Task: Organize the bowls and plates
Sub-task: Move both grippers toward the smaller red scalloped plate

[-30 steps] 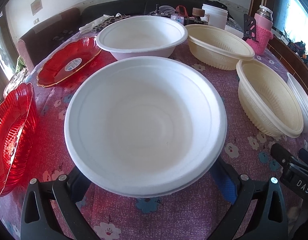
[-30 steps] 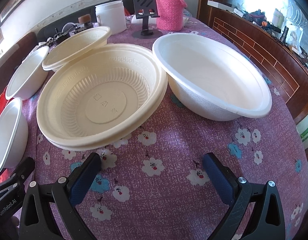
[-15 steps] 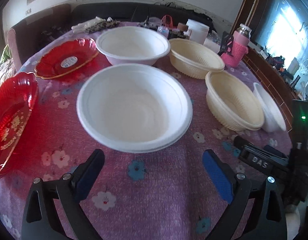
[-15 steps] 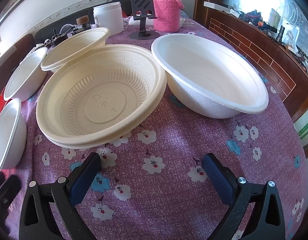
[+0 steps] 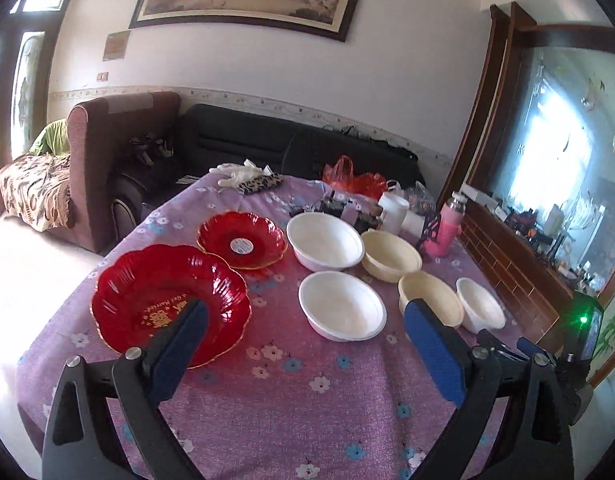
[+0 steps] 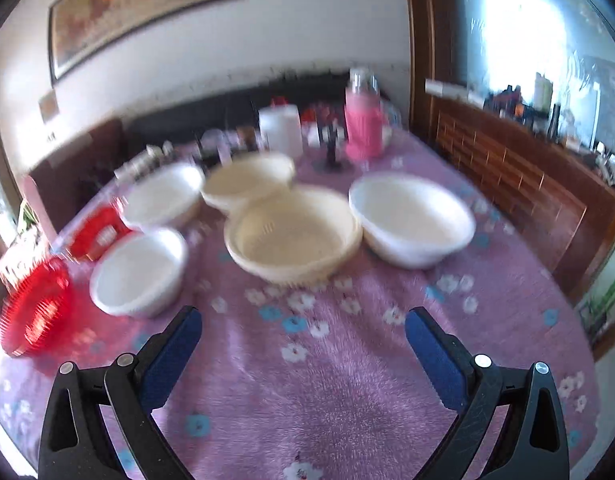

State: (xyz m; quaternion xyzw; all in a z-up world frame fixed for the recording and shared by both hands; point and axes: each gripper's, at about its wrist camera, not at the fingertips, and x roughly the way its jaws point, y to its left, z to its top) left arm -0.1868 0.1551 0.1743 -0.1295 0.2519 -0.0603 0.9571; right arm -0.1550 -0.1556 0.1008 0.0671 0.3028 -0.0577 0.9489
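Two red scalloped plates lie at the table's left, a near one (image 5: 169, 312) and a far one (image 5: 242, 245). White bowls stand at the centre (image 5: 341, 306), behind it (image 5: 325, 246) and at the right (image 5: 480, 310). Cream bowls stand between them, one far (image 5: 390, 255) and one near (image 5: 430, 298). My left gripper (image 5: 305, 334) is open and empty, held high above the near table. My right gripper (image 6: 303, 338) is open and empty; its blurred view shows the cream bowl (image 6: 293, 234) and the right white bowl (image 6: 411, 218) ahead.
The table has a purple flowered cloth (image 5: 291, 396). A pink bottle (image 5: 449, 230), a white jar (image 5: 392, 211), a red bag (image 5: 353, 180) and small clutter stand at the far end. A wooden sideboard (image 6: 519, 176) runs along the right. An armchair (image 5: 107, 168) stands left.
Both grippers have pulled back and risen away from the bowls, so the whole table now shows. The bowls and plates have stayed in place. The right wrist view is blurred by motion.
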